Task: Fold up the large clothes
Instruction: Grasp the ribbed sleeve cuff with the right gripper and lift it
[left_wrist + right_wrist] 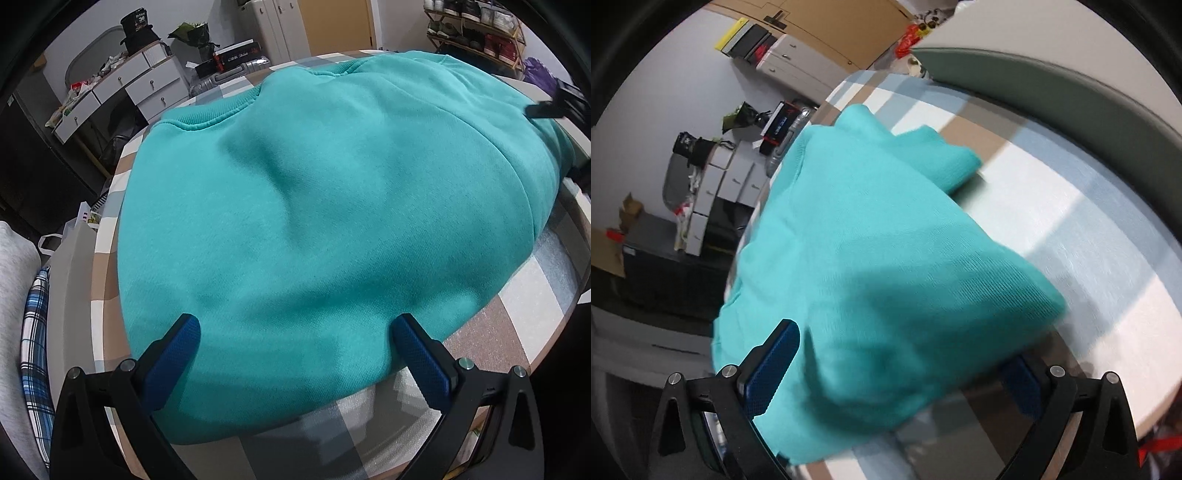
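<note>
Sweatshirt (pixel 314 221) lies folded on checked worktop (pixel 498 332), hem edge nearest left gripper (pixel 295 332). Left gripper spread wide, straddling near edge, grasping nothing. Right gripper (pixel 901 354) also spread; fabric bunched between fingers. Advice: clamp both layers, lift evenly.

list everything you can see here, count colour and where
sweatshirt: 1, teal, folded on the table, spanning most of it
tablecloth: 1, checked beige, white and grey-blue, covering the table
drawer unit: 1, white, by the far wall
suitcase: 1, silver, beside the drawers
shoe rack: 1, wooden, full of shoes, far corner
left gripper: 1, black with blue pads, jaws wide apart over the near hem
right gripper: 1, black with blue pads, jaws wide apart around the sweatshirt's edge
</note>
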`<action>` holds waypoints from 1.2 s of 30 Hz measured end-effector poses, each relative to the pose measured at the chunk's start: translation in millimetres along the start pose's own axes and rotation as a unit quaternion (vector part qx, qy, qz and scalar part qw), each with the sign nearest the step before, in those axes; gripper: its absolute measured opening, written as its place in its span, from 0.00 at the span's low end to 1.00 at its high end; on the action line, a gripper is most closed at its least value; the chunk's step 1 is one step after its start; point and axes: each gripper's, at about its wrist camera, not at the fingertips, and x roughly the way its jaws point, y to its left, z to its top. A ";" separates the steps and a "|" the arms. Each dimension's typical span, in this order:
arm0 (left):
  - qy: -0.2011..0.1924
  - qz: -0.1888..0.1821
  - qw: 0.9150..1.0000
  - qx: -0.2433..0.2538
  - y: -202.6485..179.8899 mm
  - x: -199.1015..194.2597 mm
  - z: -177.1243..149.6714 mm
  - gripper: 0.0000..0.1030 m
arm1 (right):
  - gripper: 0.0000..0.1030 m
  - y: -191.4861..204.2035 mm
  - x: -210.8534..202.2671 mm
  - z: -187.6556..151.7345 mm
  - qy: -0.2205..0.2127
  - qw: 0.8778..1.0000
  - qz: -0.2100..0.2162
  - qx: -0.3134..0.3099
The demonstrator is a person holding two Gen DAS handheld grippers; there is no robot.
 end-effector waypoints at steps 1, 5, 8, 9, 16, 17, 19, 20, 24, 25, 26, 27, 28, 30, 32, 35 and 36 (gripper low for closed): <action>0.000 -0.002 1.000 0.004 0.5 -0.2 -0.4 0.99 | 1.00 2.2 2.4 3.1 -0.009 1.000 -0.006 -0.011; 0.000 -0.005 1.000 0.007 2.4 -0.5 -0.6 0.99 | 0.90 -3.9 -1.1 1.5 -0.038 0.999 0.007 -0.017; -0.010 -0.017 1.000 0.000 3.6 -8.7 4.3 0.99 | 0.65 -16.7 -5.2 4.0 -0.036 0.999 0.028 -0.008; -0.026 -0.035 0.999 -0.011 6.2 -17.7 8.7 0.99 | 0.60 -21.3 -7.7 4.7 -0.037 0.999 0.040 0.002; -0.036 -0.133 0.990 -0.014 -11.5 -34.0 76.0 0.99 | 0.40 -17.6 -23.1 8.0 -0.057 0.990 0.130 -0.001; -0.024 -0.131 0.991 -0.006 -17.9 -24.9 85.3 0.99 | 0.40 -16.3 -23.0 7.8 -0.056 0.990 0.132 -0.002; 0.009 -0.132 0.991 -0.008 -33.7 2.3 103.2 0.99 | 0.40 -17.3 -19.9 9.1 -0.053 0.990 0.130 0.002; 0.020 -0.141 0.990 -0.011 -40.4 14.2 109.0 0.99 | 0.40 -19.2 -17.8 9.3 -0.048 0.991 0.127 0.006; 0.028 -0.131 0.991 -0.023 -50.8 35.7 113.2 0.99 | 0.47 -20.5 -0.4 10.8 -0.020 0.995 0.100 0.005; 0.028 -0.126 0.992 -0.015 -52.6 35.3 114.3 0.99 | 0.49 -19.0 2.4 11.4 -0.020 0.995 0.095 0.001; 0.028 -0.124 0.992 -0.007 -53.0 36.3 115.5 0.99 | 0.52 -16.6 4.3 12.4 -0.022 0.996 0.090 -0.005; 0.029 -0.128 0.991 -0.006 -51.4 37.1 115.8 0.99 | 0.53 -13.2 6.8 13.7 -0.023 0.996 0.083 -0.013; 0.031 -0.135 0.990 -0.012 -48.5 38.7 115.8 0.99 | 0.53 -8.4 9.5 14.7 -0.024 0.997 0.073 -0.022; 0.033 -0.146 0.989 -0.020 -44.3 41.6 116.6 0.99 | 0.47 -1.9 11.5 17.3 -0.027 0.998 0.058 -0.026; 0.032 -0.145 0.989 -0.018 -43.9 41.0 116.6 0.99 | 0.28 4.8 7.4 18.4 -0.031 0.997 0.064 -0.040; 0.030 -0.140 0.990 -0.021 -49.6 40.8 117.2 0.99 | 0.20 23.3 -16.0 7.5 -0.075 0.990 0.063 -0.098; 0.029 -0.139 0.990 -0.022 -53.4 41.6 119.4 0.99 | 0.19 28.0 -25.0 3.4 -0.091 0.987 0.069 -0.113</action>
